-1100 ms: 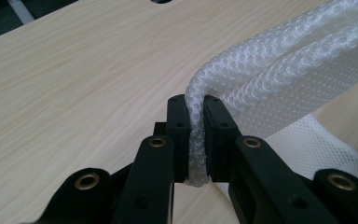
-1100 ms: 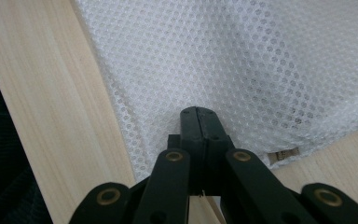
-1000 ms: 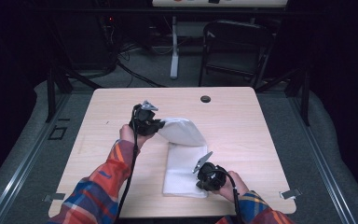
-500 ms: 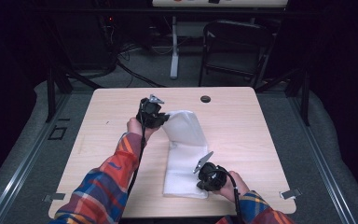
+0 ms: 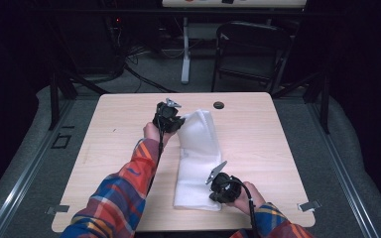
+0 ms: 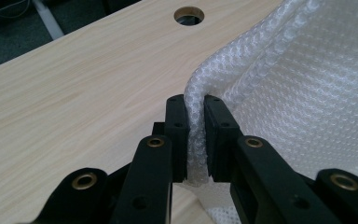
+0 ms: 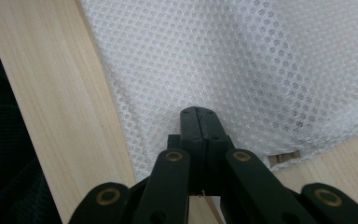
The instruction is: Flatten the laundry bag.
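Note:
A white mesh cloth [image 5: 198, 158] lies in a long strip down the middle of the wooden table [image 5: 278, 139]. My left gripper [image 5: 179, 120] is at the cloth's far left corner. In the left gripper view it [image 6: 196, 100] is shut on a raised fold of the cloth [image 6: 298, 88]. My right gripper [image 5: 214, 188] sits at the cloth's near right end. In the right gripper view it [image 7: 199, 112] is shut, its tips lying on the flat cloth [image 7: 242, 56], with no cloth visible between the jaws.
A round cable hole [image 5: 219, 104] [image 6: 189, 15] sits near the table's far edge, just beyond the cloth. A dark folding chair [image 5: 250, 44] and cables stand on the floor behind the table. Bare wood lies on both sides of the cloth.
My left gripper has moved away from the person and to the right, drawing the cloth's far end out into a longer strip. The right gripper has stayed put.

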The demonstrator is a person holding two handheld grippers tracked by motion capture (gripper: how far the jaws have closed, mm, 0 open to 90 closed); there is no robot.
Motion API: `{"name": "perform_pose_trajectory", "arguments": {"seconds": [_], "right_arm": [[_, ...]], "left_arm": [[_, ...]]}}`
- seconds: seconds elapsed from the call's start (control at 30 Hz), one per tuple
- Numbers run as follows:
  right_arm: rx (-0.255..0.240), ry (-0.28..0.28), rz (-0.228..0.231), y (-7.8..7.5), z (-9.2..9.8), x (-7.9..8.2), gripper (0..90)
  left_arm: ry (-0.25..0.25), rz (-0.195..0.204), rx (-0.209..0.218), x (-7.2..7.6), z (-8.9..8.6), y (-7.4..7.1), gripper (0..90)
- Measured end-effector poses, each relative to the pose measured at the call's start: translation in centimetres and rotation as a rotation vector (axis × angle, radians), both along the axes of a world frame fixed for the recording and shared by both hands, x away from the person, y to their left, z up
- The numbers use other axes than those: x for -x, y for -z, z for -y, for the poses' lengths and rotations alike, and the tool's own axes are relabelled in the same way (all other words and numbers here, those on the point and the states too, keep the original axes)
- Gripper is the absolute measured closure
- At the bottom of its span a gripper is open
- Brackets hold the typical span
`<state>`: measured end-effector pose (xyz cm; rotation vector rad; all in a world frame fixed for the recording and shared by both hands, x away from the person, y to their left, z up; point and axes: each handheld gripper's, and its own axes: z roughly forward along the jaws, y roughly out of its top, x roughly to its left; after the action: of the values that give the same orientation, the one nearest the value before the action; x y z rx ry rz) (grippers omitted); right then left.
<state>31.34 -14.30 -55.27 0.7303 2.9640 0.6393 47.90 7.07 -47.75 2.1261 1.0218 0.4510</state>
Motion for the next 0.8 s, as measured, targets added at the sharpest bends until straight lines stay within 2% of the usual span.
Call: {"name": "perform_pose_trajectory", "arguments": {"seconds": [0.13, 0.57, 0.6, 0.73, 0.8], "right_arm": [[-0.003, 0.0, 0.001, 0.0, 0.0, 0.0, 90.0], [-0.016, 0.012, -0.031, 0.1, 0.1, 0.0, 90.0], [-0.057, 0.036, -0.049, 0.3, 0.1, 0.1, 90.0], [-0.013, 0.015, -0.048, 0.0, 0.1, 0.0, 90.0], [-0.032, 0.028, -0.053, 0.1, 0.0, 0.1, 90.0]], "left_arm": [[-0.013, 0.008, -0.004, -0.5, 0.5, 0.4, 80.5], [-0.037, -0.02, -0.06, -2.5, 1.7, 1.7, 79.7], [-0.036, -0.025, -0.062, -2.6, 1.8, 1.9, 79.3], [-0.046, -0.038, -0.068, -3.0, 1.9, 2.4, 79.1], [-0.047, -0.043, -0.069, -3.1, 1.9, 2.5, 78.9]]}}
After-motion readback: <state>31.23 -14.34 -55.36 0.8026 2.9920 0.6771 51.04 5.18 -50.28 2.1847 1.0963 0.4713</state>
